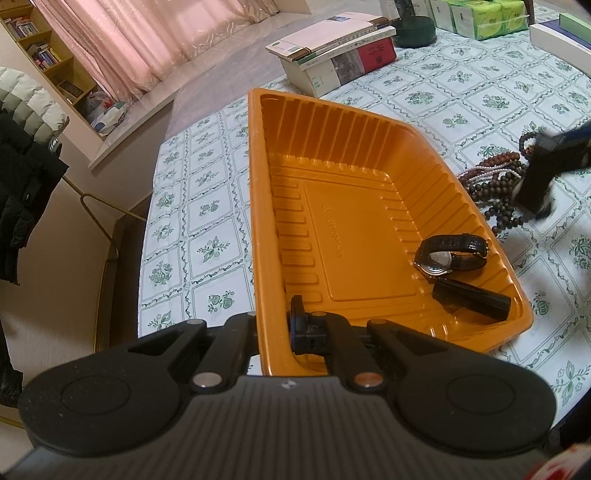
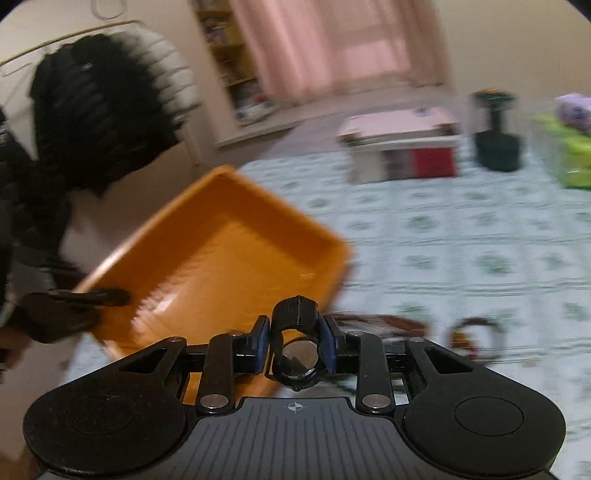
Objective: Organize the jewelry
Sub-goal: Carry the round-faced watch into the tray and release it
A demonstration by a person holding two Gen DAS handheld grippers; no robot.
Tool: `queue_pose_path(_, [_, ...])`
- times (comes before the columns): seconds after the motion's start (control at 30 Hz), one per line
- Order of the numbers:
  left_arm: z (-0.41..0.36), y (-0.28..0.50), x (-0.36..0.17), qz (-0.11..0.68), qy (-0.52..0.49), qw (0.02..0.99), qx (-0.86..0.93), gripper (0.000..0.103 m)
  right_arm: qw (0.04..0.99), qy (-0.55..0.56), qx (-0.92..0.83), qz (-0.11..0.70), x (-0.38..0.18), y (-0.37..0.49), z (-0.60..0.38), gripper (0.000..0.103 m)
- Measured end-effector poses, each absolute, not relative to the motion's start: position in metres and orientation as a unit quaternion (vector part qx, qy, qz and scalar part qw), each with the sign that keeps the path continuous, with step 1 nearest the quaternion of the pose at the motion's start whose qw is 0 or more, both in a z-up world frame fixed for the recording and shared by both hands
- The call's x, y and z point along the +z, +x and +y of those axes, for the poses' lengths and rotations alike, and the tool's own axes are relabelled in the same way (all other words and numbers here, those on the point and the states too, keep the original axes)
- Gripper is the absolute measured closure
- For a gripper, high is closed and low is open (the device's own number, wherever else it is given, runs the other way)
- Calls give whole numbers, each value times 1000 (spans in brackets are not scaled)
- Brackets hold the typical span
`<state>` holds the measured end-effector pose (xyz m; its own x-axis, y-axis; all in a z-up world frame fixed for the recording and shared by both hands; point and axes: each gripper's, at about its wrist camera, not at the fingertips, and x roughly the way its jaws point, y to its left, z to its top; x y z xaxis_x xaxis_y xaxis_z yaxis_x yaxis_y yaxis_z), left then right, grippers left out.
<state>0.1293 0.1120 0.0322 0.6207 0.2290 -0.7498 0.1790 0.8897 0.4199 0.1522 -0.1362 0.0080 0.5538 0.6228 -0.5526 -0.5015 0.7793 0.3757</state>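
An orange tray [image 1: 258, 206] sits on the patterned tablecloth. My left gripper [image 1: 275, 325] is shut on the tray's near left wall. Inside the tray lie a black-strapped watch [image 1: 448, 254] and a black cylinder [image 1: 471, 299]. A pile of bead strings [image 1: 495, 177] lies right of the tray. My right gripper [image 2: 295, 343] is shut on a black watch [image 2: 297, 356], strap looped upward, above the table beside the tray [image 2: 229, 251]. The right gripper shows blurred in the left wrist view [image 1: 543, 173] above the beads. More beads [image 2: 472, 332] show blurred in the right wrist view.
A stack of books [image 1: 332, 51] lies at the far side of the table, with a dark green stand [image 1: 413, 29] and green tissue packs [image 1: 484, 16] beyond. The table's left edge [image 1: 147, 221] drops to the floor; a jacket [image 1: 22, 147] hangs on a rack there.
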Motion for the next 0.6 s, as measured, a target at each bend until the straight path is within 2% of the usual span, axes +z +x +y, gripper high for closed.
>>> queue_pose_path(0.3, [112, 130, 31, 434, 234, 870, 13, 100, 839, 80, 392, 369, -7, 156, -62, 73])
queue_pose_path(0.6, [114, 130, 31, 434, 230, 871, 11, 100, 823, 92, 396, 396, -20, 163, -52, 71])
